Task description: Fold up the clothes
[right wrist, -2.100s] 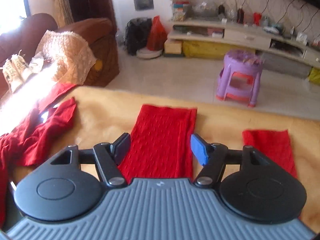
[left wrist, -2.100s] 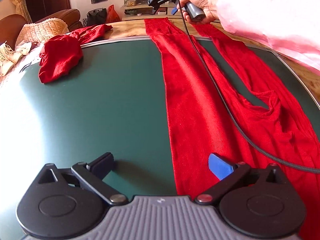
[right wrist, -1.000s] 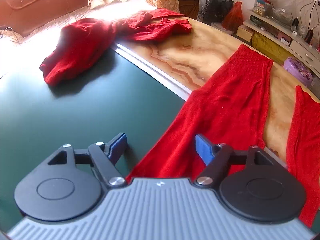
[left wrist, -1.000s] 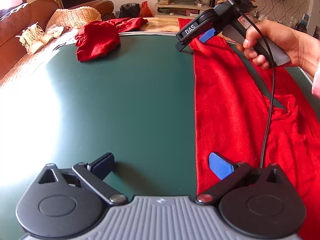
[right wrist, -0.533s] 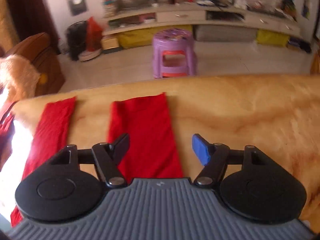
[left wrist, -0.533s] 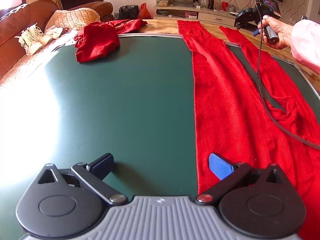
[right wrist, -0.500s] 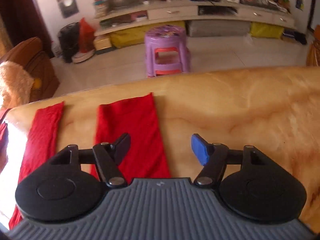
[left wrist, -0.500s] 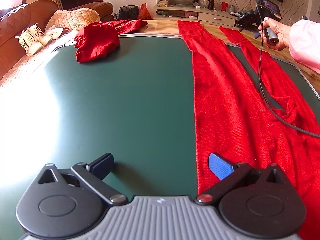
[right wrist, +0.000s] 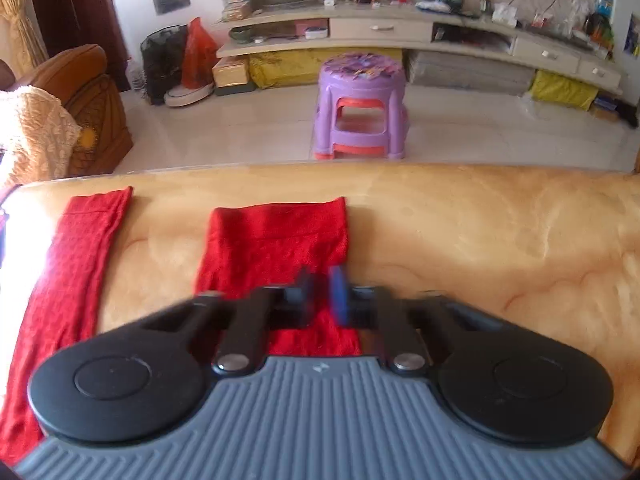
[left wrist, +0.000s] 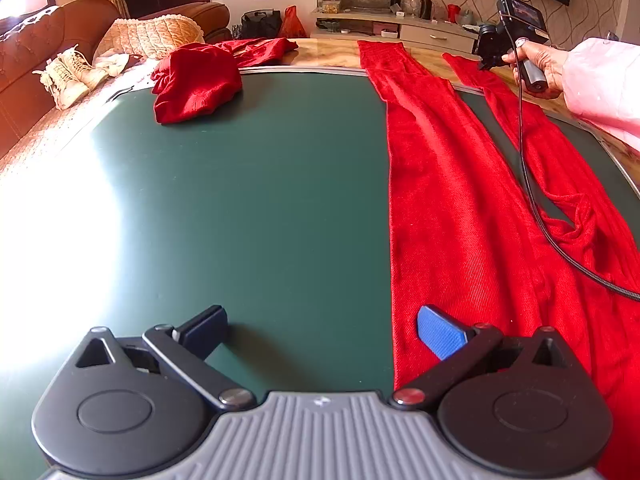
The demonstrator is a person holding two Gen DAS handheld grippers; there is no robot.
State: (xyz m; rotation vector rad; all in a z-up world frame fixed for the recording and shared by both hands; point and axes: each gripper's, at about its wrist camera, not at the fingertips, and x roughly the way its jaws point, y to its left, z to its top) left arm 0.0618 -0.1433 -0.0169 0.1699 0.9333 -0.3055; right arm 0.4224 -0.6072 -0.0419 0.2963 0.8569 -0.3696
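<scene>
Red trousers (left wrist: 440, 184) lie flat on the green mat (left wrist: 240, 200), with both legs running away onto the marble table edge (right wrist: 480, 232). My left gripper (left wrist: 322, 326) is open over the trousers' left edge at the near end, its blue pad above the fabric. A hand in a pink sleeve holds my right gripper (left wrist: 486, 62) at the far end of the right leg. In the right wrist view the right gripper (right wrist: 322, 292) is blurred. Its jaws are closing, almost together, with the right leg's cuff (right wrist: 276, 236) pinched between them. The other leg (right wrist: 76, 248) lies to the left.
A crumpled red garment (left wrist: 196, 80) sits at the mat's far left corner. The right gripper's black cable (left wrist: 528, 184) trails across the trousers. A sofa with pale shoes (left wrist: 68, 76) is on the left, and a purple stool (right wrist: 360, 108) stands on the floor beyond the table.
The right gripper's jaws went from wide apart to nearly together on the right leg's cuff, after the hand swung from the left leg to the right. The left gripper stayed still.
</scene>
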